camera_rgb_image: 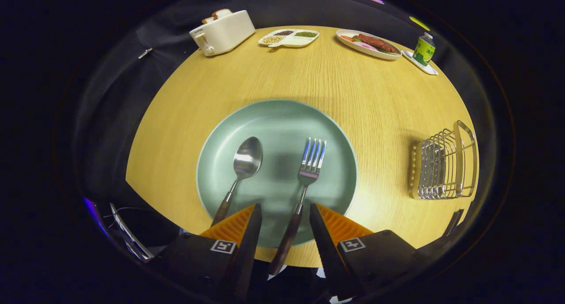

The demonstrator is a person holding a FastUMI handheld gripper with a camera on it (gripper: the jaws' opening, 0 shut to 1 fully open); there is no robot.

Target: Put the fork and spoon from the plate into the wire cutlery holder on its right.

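A pale green plate (273, 118) lies on the wooden table just ahead of my fingers. On it rest a spoon (244, 163) to the left and a fork (309, 163) to the right, both with dark wooden handles pointing back toward me. My gripper (284, 207) is open, above the near rim of the plate. The fork's handle runs through the gap between the two fingers, with neither finger touching it. The spoon's handle ends just outside the left finger (247, 220). The wire cutlery holder (446, 163) stands on the table to the right of the plate.
At the table's far side stand a white toaster (223, 30) with bread in it, a divided dish of beans (289, 38), a plate of sausage (368, 43) and a green can (424, 49) on a small tray. Bare wood separates the plate from the holder.
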